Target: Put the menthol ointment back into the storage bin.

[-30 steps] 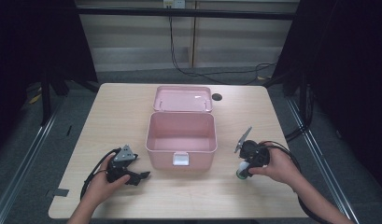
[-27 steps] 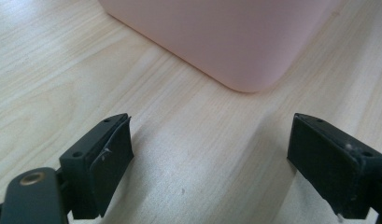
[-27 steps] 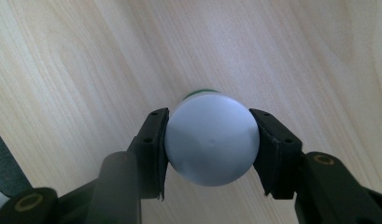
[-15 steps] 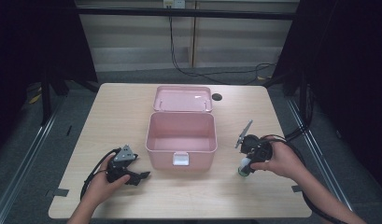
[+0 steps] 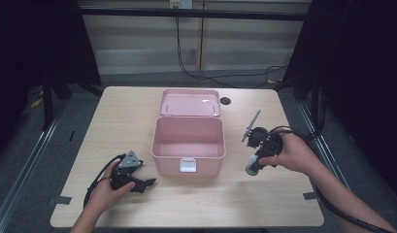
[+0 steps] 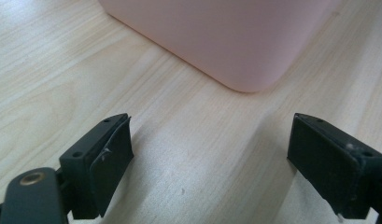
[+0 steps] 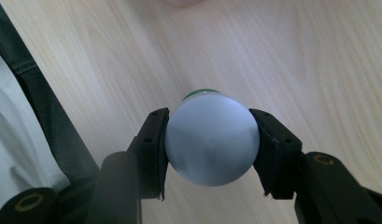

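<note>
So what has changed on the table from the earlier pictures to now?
The right gripper, shut on a white-capped bottle, has risen and moved a little away from the person, carrying the bottle up off the table. The grip itself is unchanged. The left gripper rests open in the same place by the pink box, and the box stays open with its lid back.
</note>
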{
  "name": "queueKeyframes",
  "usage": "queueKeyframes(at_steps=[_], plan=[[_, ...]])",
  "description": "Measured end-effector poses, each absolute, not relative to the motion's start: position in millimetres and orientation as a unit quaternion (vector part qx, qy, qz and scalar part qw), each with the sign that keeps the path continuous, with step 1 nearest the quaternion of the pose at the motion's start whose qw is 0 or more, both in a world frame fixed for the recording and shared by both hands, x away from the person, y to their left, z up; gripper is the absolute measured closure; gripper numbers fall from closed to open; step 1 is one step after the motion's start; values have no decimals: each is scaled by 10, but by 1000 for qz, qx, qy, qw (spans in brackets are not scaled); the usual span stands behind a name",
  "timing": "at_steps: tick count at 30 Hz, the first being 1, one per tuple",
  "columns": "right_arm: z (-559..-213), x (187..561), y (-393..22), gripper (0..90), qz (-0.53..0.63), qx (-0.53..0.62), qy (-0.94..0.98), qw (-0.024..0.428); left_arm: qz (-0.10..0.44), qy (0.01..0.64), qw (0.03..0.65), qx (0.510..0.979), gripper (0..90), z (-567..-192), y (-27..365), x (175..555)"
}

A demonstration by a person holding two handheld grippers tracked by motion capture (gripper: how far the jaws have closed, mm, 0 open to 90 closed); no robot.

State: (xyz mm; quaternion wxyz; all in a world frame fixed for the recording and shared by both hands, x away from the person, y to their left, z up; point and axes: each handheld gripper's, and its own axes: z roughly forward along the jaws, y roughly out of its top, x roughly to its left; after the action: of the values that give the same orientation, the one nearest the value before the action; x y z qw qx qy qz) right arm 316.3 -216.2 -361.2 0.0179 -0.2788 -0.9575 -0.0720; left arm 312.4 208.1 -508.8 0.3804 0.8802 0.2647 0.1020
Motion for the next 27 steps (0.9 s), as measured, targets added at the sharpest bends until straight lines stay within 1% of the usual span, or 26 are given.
queueKeyframes(at_steps=[2,13,27], plan=[[-3545,3192,-2147,509,-76,-281,-957,21,102,265,381,880,133,-5088,2081,3124],[-3194,3341,-2053,509,-79,-295,-952,10,102,266,382,879,133,-5089,2079,3123],[-2942,3545,-1892,509,-75,-335,-939,8,100,265,381,880,133,-5086,2081,3124]])
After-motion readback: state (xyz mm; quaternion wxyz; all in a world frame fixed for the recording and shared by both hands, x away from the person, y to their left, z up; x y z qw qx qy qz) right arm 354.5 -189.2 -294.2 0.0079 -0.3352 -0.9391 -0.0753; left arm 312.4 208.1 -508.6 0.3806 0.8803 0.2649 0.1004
